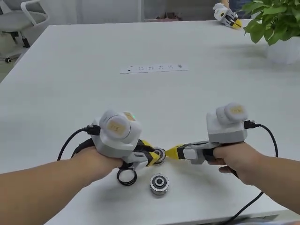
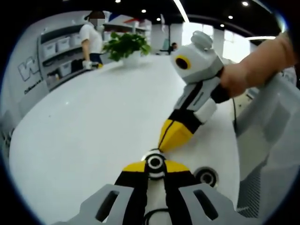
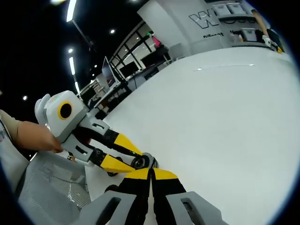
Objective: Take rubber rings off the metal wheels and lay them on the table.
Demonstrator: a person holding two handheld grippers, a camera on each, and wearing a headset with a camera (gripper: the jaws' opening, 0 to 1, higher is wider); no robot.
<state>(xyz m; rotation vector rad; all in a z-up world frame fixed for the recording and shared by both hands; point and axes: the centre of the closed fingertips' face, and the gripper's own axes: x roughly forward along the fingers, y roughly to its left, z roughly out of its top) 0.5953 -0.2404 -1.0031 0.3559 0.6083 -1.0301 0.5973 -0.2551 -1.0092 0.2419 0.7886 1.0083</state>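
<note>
- One metal wheel (image 2: 154,162) sat clamped between the left gripper (image 1: 154,157) jaws
- Right gripper (image 1: 169,152) had its jaws pressed together (tip touching that wheel)
- Loose rubber ring (image 1: 126,176) and second wheel (image 1: 159,183) lay close together on the table (image 1: 154,98)

A wheel (image 1: 160,155) sits in the left gripper (image 1: 153,157), with the right gripper (image 1: 169,152) just right of it; on the table (image 1: 70,84) a second wheel (image 1: 159,183) lies nearer the person, a ring (image 1: 127,176) to its left, a socket strip (image 1: 154,68) far behind.
</note>
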